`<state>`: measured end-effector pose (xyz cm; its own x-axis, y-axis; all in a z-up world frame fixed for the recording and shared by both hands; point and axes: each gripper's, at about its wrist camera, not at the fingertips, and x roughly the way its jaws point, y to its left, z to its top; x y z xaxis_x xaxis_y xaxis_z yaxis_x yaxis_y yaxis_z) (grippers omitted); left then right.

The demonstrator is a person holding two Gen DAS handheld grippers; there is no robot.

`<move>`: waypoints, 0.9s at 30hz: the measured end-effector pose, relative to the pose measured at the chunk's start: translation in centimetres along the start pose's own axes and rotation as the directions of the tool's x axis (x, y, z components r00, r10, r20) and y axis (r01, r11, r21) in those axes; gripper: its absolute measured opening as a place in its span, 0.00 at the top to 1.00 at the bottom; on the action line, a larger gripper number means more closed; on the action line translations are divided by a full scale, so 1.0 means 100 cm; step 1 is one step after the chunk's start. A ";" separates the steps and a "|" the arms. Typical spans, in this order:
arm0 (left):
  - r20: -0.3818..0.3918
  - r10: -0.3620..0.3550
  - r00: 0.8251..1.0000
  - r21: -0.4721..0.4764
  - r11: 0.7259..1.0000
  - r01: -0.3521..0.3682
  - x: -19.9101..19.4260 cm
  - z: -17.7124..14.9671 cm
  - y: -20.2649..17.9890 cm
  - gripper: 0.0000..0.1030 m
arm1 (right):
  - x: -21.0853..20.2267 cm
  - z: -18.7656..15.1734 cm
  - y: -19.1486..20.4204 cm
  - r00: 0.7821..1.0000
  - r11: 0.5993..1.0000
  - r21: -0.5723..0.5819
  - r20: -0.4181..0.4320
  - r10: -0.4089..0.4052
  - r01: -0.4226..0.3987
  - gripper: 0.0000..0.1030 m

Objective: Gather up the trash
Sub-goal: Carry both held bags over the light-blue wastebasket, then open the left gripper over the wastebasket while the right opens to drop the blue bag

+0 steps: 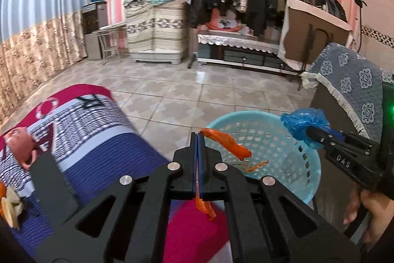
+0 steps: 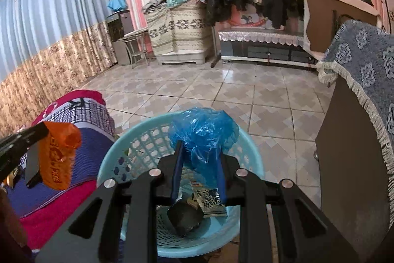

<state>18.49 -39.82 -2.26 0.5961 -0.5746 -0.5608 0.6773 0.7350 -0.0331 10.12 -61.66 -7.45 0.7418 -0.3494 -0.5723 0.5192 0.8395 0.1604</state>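
On the tiled floor [image 2: 221, 95] a light-blue basket [image 2: 138, 139] stands beside the striped bedspread [image 1: 98, 139]

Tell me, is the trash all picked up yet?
Not yet. Some wrappers already lie in the light blue basket. The right claw holds a crumpled blue plastic bag over the basket, and the left claw pinches an orange wrapper near its rim. Both still need dropping in. Peels remain on the blanket.
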 end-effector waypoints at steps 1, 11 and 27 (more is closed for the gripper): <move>-0.001 -0.009 1.000 0.002 1.000 0.009 0.005 0.001 -0.005 1.00 | 0.000 0.000 -0.004 1.000 1.000 0.011 -0.002 -0.004 0.004 0.76; -0.025 -0.027 0.999 0.062 0.998 0.028 0.061 0.007 -0.057 1.00 | 0.004 -0.005 -0.027 0.999 0.997 0.077 -0.007 -0.031 0.031 0.76; 0.038 0.138 0.990 0.044 0.989 -0.140 0.041 0.011 -0.019 0.16 | 0.006 -0.006 -0.010 1.000 0.999 0.050 -0.003 -0.013 0.013 0.76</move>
<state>20.18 -43.96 -3.62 0.6999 -0.4806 -0.5284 0.6053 0.7918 0.0816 9.83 -62.43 -8.48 0.7338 -0.3595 -0.5765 0.5498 0.8127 0.1930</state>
